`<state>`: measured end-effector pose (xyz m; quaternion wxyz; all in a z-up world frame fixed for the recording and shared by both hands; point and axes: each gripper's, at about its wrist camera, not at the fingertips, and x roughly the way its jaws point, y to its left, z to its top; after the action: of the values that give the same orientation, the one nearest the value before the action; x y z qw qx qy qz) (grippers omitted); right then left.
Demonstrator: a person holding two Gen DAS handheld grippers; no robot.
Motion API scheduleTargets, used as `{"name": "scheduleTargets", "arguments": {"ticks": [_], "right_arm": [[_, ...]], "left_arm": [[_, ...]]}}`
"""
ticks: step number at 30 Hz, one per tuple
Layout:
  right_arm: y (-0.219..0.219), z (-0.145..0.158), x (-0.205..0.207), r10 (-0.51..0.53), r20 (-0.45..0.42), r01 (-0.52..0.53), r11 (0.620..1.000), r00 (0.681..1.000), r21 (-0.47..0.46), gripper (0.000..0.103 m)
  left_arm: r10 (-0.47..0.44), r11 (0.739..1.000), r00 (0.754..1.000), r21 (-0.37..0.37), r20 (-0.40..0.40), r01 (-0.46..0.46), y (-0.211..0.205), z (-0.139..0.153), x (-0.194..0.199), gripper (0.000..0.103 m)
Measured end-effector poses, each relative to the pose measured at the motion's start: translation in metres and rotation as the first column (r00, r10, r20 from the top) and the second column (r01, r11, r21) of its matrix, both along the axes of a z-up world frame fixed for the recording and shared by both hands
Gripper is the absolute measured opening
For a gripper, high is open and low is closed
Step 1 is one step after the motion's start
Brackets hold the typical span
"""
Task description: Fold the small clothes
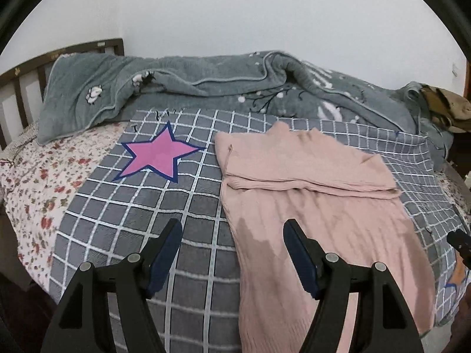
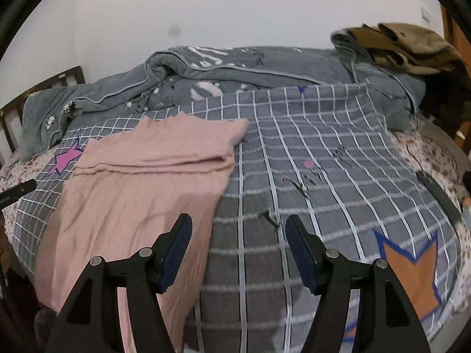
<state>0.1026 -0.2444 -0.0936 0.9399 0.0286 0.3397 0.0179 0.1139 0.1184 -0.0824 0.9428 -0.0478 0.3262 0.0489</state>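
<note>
Left hand-held gripper (image 1: pixel 232 229) held with jaws apart over the near left edge of the pink garment (image 1: pixel 309 200), nothing clamped; right hand-held gripper (image 2: pixel 239 226) likewise apart, above the checked sheet (image 2: pixel 323 147) just off the garment's right edge. Garment spread on the bed near its front edge, top portion already folded over, presumably for the next fold

Pink garment (image 1: pixel 309 206): soft ribbed knit, matt. Checked cover (image 1: pixel 141 206): quilted cloth. Grey blanket (image 1: pixel 206 88) at twelve o'clock: fleecy. Headboard (image 1: pixel 17 88): dark wood.
</note>
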Motion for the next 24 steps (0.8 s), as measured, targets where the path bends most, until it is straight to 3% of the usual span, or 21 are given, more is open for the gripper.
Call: {"name": "scheduleTargets", "arguments": {"ticks": [7, 17, 24], "right_arm": [[-0.009, 0.015, -0.034, 0.018, 0.004, -0.018, 1.0, 1.0, 0.023, 0.065], [-0.001, 0.057, -0.076, 0.087, 0.064, -0.09, 0.995, 0.994, 0.049, 0.065], [0.011, 0.065, -0.09, 0.061, 0.107, -0.062, 0.998, 0.992, 0.007, 0.066]], "left_arm": [[0.007, 0.999, 0.999, -0.054, 0.037, -0.005, -0.007, 0.02, -0.037, 0.069], [-0.019, 0.999, 0.997, -0.025, 0.079, 0.021, -0.03, 0.046, -0.08, 0.069], [-0.034, 0.999, 0.996, -0.033, 0.086, 0.037, -0.036, 0.049, -0.094, 0.07]]}}
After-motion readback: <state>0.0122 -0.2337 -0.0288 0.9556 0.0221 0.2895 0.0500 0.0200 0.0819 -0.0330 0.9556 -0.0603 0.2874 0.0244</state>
